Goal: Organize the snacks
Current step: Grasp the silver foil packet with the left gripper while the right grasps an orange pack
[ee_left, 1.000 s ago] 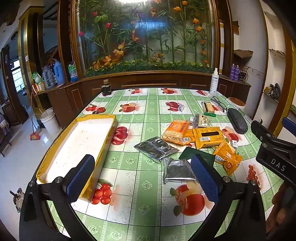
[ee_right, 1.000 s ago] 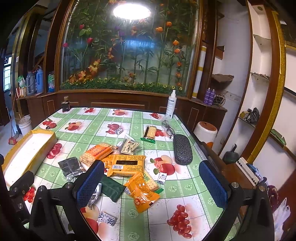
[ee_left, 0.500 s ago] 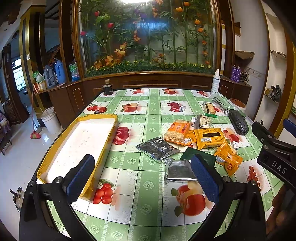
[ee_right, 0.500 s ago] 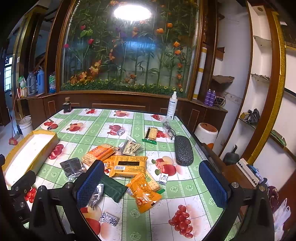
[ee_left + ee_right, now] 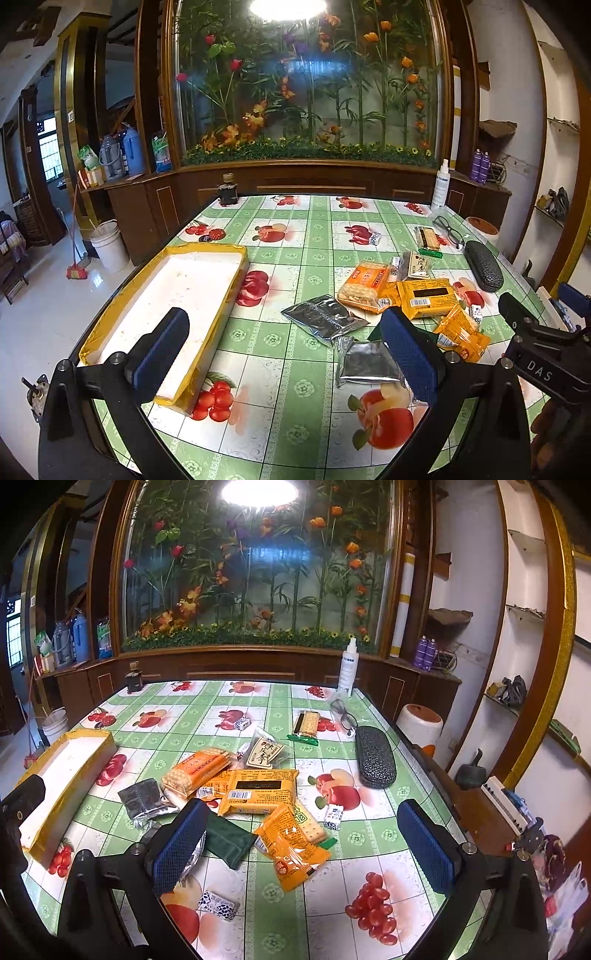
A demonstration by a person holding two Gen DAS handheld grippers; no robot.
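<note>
Snacks [image 5: 258, 792] lie scattered mid-table, between both wide-open, empty grippers. Left gripper [image 5: 284, 350] hovers over the green fruit-print tablecloth [image 5: 295, 387]; its left pad overlaps the yellow-edged white tray [image 5: 177, 291], its right pad covers part of 1 silver packet [image 5: 369, 363]. Right gripper [image 5: 303, 849] hangs above an orange cracker pack [image 5: 291, 845] and a dark green pouch [image 5: 227, 840]. "DAS" is printed on the right gripper's body in the left view. Beyond the snacks sit a black glasses case [image 5: 375, 757], spectacles [image 5: 345, 716] and a white spray bottle [image 5: 348, 668].
</note>
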